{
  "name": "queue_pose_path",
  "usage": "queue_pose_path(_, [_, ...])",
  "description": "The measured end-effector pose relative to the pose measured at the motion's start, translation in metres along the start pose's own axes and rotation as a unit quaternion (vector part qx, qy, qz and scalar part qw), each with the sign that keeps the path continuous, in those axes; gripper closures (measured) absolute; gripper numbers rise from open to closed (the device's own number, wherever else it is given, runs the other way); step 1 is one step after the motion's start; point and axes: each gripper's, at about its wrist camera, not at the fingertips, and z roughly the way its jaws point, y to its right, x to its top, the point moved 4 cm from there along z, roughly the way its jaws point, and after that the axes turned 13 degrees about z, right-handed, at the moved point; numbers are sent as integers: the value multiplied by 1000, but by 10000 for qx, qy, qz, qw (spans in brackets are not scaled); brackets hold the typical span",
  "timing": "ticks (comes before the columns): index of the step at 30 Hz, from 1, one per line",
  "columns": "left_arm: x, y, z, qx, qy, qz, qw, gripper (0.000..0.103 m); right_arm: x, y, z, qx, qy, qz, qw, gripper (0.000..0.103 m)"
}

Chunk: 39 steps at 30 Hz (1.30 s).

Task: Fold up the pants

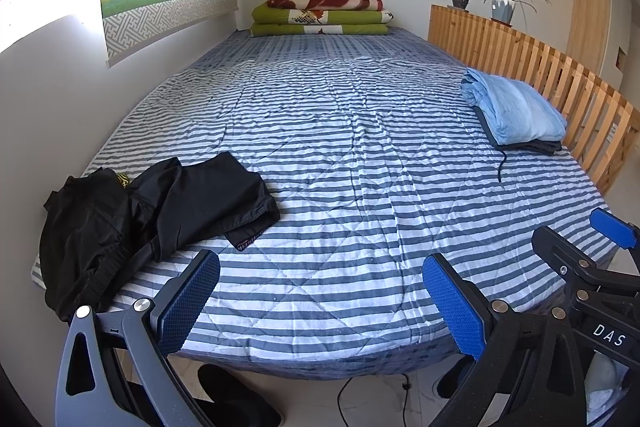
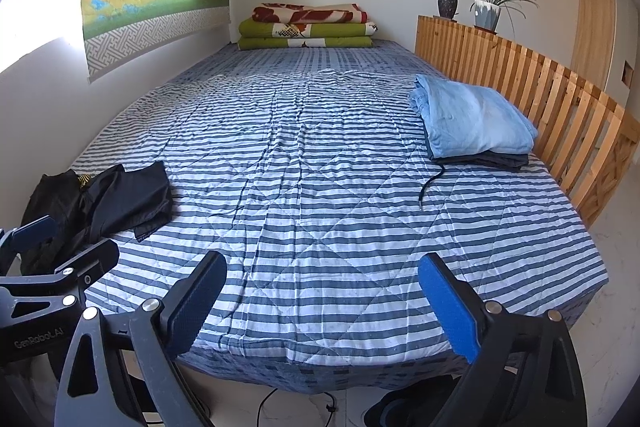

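Note:
Black pants (image 1: 152,211) lie crumpled on the striped quilt (image 1: 340,147) near the bed's front left corner, also seen in the right wrist view (image 2: 120,199). My left gripper (image 1: 320,267) hovers open over the bed's front edge, just right of the pants, with nothing between its blue pads. Beside it, my right gripper (image 2: 323,267) is open and empty too, above the quilt (image 2: 320,167) at the front middle. Each gripper shows at the edge of the other's view: the right gripper (image 1: 588,243) and the left gripper (image 2: 68,243).
A folded light blue garment (image 2: 472,119) rests on a dark folded one by the wooden slatted rail (image 2: 540,87) at right. Folded blankets (image 1: 320,13) are stacked at the far end. A wall runs along the left. Dark shoes (image 1: 236,395) and a cable (image 1: 344,395) lie on the floor.

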Motion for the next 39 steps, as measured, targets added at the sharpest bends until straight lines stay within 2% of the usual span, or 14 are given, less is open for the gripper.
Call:
queue_pose_path(5, [-1, -5, -2, 22, 6, -19, 10000, 0, 2, -5, -1, 60, -4, -64, 10000, 8])
queue_pose_path(9, [-2, -10, -3, 62, 5, -56, 10000, 0, 2, -11, 1, 134, -39, -107, 9998, 17])
queue_pose_path(14, [-3, -21, -2, 124, -13, -151, 9998, 0, 4, -21, 5, 221, -78, -184, 9996, 19])
queue_pose_path(17, [-8, -30, 3, 178, -81, -237, 9995, 0, 5, -31, 9, 334, -103, -272, 9990, 25])
queue_pose_path(20, [-15, -44, 6, 261, -148, -362, 9989, 0, 6, -42, 15, 480, -145, -338, 9982, 29])
queue_pose_path(23, [-23, -66, 9, 371, -211, -561, 9975, 0, 8, -60, 21, 828, -211, -511, 9950, 29])
queue_pose_path(27, [-36, -100, 15, 539, -303, -859, 9944, 0, 8, -89, 33, 1047, -281, -799, 9909, 29])
queue_pose_path(33, [-71, -164, 24, 991, -552, -1326, 9847, 1, 4, -140, 60, 1478, -725, -1166, 9794, 29])
queue_pose_path(39, [-129, -239, 26, 1576, -970, -1961, 9630, 4, -4, -200, 88, 1843, -1100, -1549, 9643, 29])
